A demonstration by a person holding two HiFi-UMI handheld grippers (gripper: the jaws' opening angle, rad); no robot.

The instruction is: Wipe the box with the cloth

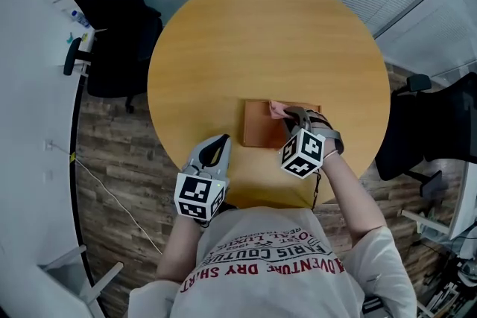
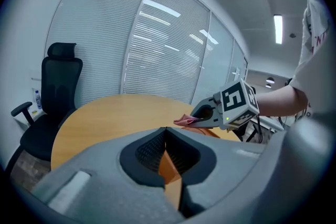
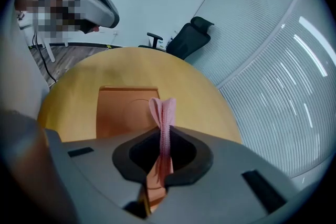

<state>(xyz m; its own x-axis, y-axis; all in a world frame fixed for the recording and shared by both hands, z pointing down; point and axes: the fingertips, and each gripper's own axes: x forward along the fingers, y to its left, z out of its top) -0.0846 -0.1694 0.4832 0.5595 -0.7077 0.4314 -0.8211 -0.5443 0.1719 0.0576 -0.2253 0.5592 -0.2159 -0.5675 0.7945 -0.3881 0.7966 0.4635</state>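
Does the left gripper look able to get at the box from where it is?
Probably yes: the left gripper is just beside the box with bare table between; the right gripper and cloth cover only its right side.

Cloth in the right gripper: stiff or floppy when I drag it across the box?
Probably floppy: the cloth is pinched into thin folds in the right gripper. Likely light, so it should drag over the flat box easily.

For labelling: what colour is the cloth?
The cloth is pink, clearest in the right gripper view.
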